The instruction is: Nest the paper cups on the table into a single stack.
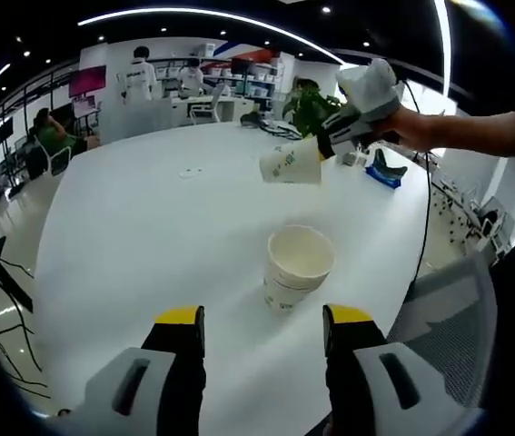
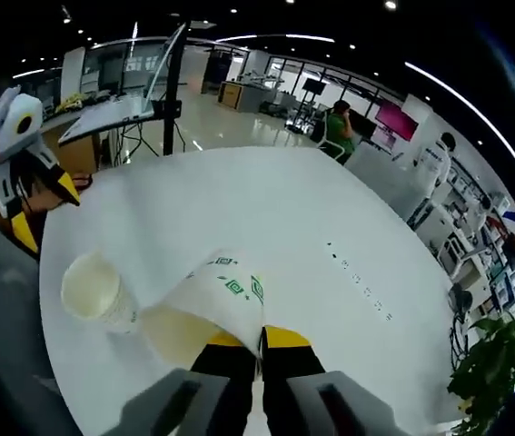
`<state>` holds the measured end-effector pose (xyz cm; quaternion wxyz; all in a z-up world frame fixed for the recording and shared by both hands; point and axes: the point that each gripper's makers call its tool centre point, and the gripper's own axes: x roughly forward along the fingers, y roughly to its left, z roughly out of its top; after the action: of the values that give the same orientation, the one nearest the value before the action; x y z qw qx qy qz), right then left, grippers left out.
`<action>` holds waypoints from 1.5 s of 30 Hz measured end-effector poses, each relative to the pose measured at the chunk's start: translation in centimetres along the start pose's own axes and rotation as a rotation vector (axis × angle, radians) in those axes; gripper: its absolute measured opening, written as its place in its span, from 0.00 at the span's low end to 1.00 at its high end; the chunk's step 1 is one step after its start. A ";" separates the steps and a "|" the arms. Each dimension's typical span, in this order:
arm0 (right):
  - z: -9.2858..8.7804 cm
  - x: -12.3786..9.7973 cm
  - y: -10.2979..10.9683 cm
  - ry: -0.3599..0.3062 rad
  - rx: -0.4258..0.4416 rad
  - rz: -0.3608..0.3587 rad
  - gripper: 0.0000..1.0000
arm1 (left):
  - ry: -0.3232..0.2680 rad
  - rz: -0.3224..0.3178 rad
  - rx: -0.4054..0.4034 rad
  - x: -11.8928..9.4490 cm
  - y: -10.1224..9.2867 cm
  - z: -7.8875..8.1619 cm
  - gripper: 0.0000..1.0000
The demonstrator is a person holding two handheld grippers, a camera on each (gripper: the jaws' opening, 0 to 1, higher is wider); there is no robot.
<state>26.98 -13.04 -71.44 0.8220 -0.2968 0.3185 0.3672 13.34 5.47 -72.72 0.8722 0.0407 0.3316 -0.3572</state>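
While right gripper (image 2: 259, 350) pinches cup (image 2: 212, 304), hiding rim, left gripper (image 1: 264, 329) gapes empty near table cup (image 1: 295, 268)

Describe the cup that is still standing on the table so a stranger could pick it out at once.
Start at the big round white table. Near its edge, just ahead of the left hand-held gripper, stands a cream paper cup, upright with its mouth open. Unlike the other paper cup, which the right hand-held gripper holds in the air, tilted, this one rests on the tabletop and nothing grips it.
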 end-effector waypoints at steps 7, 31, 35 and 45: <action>0.4 -1.1 2.6 0.052 -0.143 0.106 0.00 | -0.003 0.004 -0.005 -0.5 -0.2 -0.2 0.51; 4.1 -3.4 9.0 0.180 -0.561 0.339 0.00 | -0.016 0.007 -0.016 -1.7 -0.2 -1.0 0.50; 3.6 -3.3 10.0 0.240 -0.614 0.367 0.00 | -0.010 0.003 -0.007 -1.8 -0.2 -1.3 0.51; 3.5 -2.6 10.4 0.309 -0.664 0.424 0.00 | -0.014 0.001 -0.014 -1.9 -0.1 -1.4 0.51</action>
<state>18.40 -5.81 -70.02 0.5305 -0.5249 0.3565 0.5621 11.46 6.95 -72.60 0.8750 0.0322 0.3280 -0.3547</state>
